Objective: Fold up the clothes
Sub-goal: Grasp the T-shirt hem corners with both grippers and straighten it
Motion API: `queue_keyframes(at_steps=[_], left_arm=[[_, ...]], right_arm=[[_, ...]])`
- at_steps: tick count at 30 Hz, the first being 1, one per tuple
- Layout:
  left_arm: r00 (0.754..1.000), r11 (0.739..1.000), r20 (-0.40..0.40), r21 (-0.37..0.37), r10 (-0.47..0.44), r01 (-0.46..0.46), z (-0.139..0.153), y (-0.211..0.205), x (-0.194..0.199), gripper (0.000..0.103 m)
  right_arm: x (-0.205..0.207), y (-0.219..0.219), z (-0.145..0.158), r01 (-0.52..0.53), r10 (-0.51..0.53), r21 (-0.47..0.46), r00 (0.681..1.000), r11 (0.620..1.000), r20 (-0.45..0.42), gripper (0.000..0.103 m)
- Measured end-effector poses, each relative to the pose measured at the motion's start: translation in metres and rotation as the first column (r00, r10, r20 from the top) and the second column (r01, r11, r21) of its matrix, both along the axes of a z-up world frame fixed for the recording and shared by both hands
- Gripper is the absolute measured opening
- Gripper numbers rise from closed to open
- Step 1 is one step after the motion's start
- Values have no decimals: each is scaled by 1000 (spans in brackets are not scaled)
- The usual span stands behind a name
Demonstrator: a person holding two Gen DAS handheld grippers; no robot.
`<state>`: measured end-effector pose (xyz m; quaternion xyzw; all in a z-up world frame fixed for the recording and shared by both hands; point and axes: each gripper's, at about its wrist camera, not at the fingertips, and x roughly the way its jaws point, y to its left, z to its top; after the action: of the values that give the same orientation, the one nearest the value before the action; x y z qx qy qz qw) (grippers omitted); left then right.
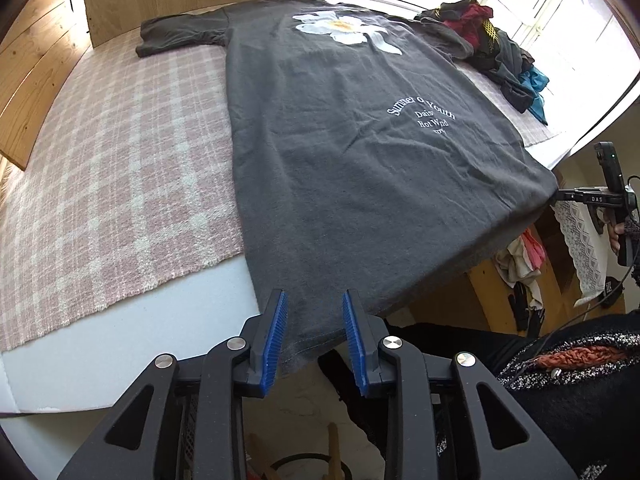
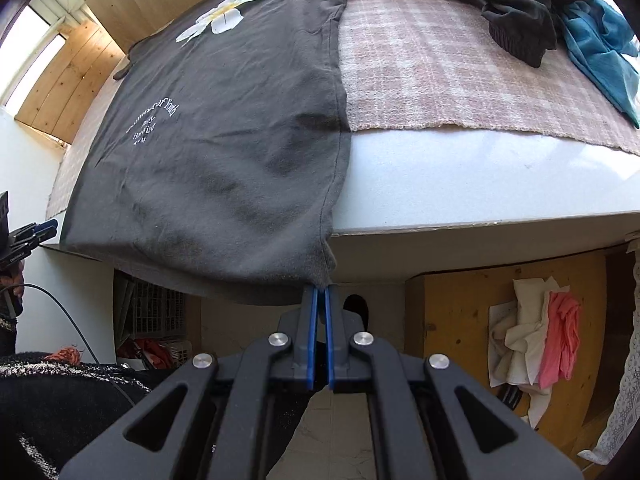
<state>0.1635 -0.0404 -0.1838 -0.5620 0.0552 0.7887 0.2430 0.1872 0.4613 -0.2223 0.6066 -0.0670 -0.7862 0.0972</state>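
The left gripper has its jaws apart, and the left hem corner of the dark grey T-shirt lies in the gap between its blue pads, the cloth not pinched. Left of these jaws a pink plaid blanket covers the white counter, with a bare white strip of the counter just ahead of the left pad. Straight ahead of the jaws the T-shirt lies flat, printed side up: white lettering in the middle distance, a white flower print beyond it near the collar, and one sleeve spread out to the far left. Its hem hangs a little over the near edge of the counter. Far ahead and to the right of the jaws a heap of other clothes sits on the blanket beside the window.

The right gripper has its jaws together, clamped on the right hem corner of the T-shirt, which rises from the pads up onto the counter. To the right of these jaws the white counter edge is bare; below it, some white and pink cloths rest against a wooden panel.
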Motion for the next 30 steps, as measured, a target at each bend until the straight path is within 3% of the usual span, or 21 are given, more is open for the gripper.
queue_keyframes(at_steps=[4, 7, 13, 22, 27, 30], left_arm=[[998, 998, 55, -33, -43, 45, -21, 11, 1, 27], [992, 998, 111, 14, -63, 62, -21, 4, 10, 28], [999, 999, 32, 25, 33, -34, 2, -20, -11, 27], [992, 997, 99, -12, -76, 78, -22, -8, -6, 28], [997, 1000, 80, -22, -4, 5, -6, -29, -7, 28], [996, 997, 68, -41, 61, -59, -11, -38, -17, 28]], right_arm=[[1, 0, 0, -4, 3, 33, 1000, 999, 8, 3], [1, 6, -1, 23, -24, 42, 1000, 999, 15, 3], [-2, -2, -2, 9, -11, 54, 1000, 998, 25, 3], [2, 17, -2, 51, -56, 122, 998, 991, 40, 2], [-4, 13, 11, 69, -70, 94, 998, 993, 4, 2], [-13, 0, 25, 49, -47, 81, 999, 995, -26, 2]])
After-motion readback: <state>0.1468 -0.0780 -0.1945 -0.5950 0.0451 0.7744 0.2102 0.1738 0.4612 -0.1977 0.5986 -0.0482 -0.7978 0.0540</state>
